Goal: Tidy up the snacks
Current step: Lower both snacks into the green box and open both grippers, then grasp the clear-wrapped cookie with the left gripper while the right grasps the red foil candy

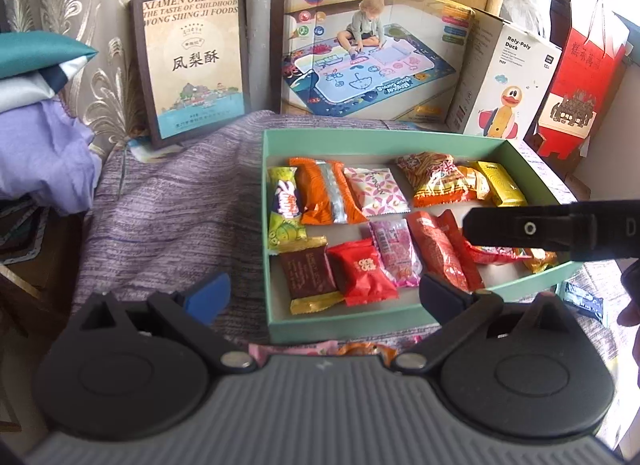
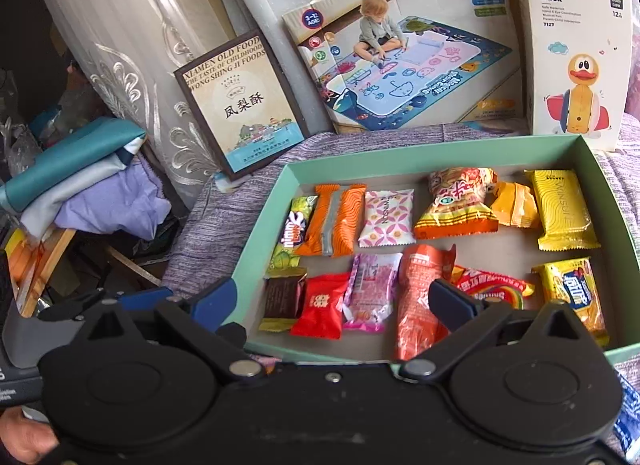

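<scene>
Left tongs (image 1: 324, 297) and right tongs (image 2: 340, 305) stood wide, empty, above shallow mint-green cardboard box (image 1: 360, 136). Risk: tall orange foil pouch (image 2: 420, 301) overlapped red rainbow-print packet (image 2: 492, 285); low tong approach could snag both, disturbing rows.

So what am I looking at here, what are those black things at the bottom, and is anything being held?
The black shapes are two hand-held grippers, each with a camera looking along its fingers. One picture comes from the left gripper, the other from the right gripper. Both stand open with nothing between the fingers. Ahead lies a green box on a purple cloth, with wrapped snacks in two rows, such as a red packet and a yellow packet. More wrappers lie outside the box near its front edge. Behind stand a pastry box, a play-mat box and a duck toy box.
</scene>
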The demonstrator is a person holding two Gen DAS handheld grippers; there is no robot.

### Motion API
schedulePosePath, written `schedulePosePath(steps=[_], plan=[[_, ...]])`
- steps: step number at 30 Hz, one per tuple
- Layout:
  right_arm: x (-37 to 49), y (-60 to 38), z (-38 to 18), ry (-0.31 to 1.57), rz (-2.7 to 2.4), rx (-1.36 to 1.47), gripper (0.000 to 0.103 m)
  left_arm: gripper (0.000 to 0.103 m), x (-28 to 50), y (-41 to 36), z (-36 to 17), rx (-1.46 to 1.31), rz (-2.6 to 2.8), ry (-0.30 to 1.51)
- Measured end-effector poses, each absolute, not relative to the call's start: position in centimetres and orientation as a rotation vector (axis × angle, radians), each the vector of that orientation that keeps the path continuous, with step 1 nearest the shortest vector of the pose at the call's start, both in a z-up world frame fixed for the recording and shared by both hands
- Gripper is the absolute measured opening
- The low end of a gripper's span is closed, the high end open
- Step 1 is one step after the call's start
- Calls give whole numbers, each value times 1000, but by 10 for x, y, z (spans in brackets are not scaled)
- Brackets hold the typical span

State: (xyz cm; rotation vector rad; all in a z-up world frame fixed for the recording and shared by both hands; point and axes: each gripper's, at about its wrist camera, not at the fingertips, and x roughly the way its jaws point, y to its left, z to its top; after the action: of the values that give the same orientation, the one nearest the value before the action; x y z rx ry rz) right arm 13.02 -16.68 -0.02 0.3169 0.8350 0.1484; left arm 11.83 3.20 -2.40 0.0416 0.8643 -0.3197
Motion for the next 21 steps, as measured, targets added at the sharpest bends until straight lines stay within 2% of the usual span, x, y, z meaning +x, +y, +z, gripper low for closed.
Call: schedulePosePath(steps=[10, 18, 21], plan=[[75, -129, -28, 946, 205, 310, 103, 103, 71, 84, -54, 24, -248, 942], [55, -87, -50, 1017, 274, 262, 103, 103, 70, 107, -84, -12, -169, 1001], [53, -78, -52, 1022, 289, 240, 96, 103, 79, 103, -94, -27, -150, 1012]])
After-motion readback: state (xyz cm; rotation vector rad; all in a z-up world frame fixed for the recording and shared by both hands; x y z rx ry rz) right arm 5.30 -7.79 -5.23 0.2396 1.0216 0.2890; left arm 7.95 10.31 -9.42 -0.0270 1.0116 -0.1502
